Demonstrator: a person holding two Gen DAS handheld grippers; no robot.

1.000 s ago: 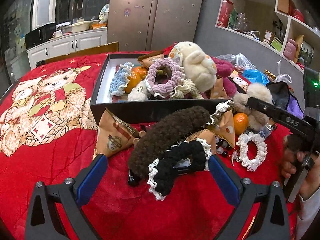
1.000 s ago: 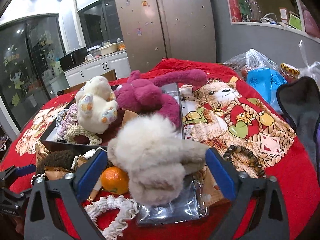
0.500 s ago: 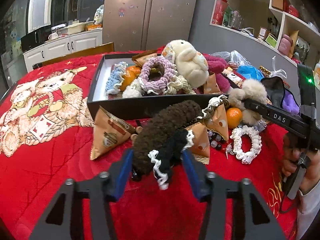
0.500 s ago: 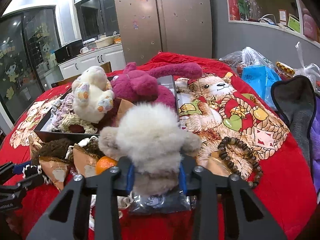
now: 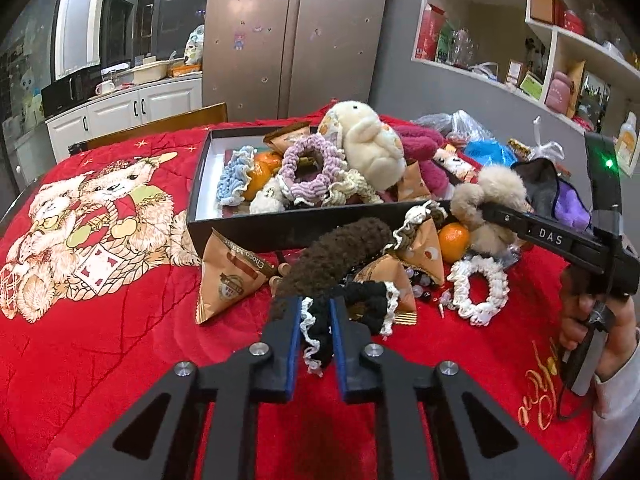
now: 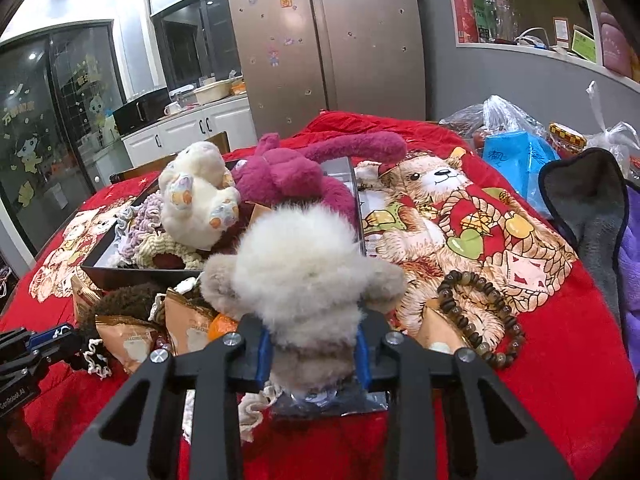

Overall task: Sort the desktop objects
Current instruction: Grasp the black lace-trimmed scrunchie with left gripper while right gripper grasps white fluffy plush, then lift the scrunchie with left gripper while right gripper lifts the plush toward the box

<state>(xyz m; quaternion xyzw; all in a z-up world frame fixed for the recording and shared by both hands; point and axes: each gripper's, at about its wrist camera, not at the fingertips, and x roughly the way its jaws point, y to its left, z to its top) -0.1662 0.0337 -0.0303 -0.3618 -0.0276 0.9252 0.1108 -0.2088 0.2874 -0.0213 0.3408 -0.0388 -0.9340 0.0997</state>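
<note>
Two plush toys point(image 5: 370, 140) in box, two oranges point(image 5: 453, 241).

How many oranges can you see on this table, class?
2: one orange inside the black box, another orange outside beside the fluffy toy. Others may be hidden.

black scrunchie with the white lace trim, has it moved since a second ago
Yes. The black scrunchie, once spread flat beside the brown fuzzy scrunchie, is now bunched upright as the left claw closes on it.

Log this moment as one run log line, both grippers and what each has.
left gripper: closing on black lace-trimmed scrunchie | right gripper: shut on fluffy beige plush | black box: partly filled
</note>
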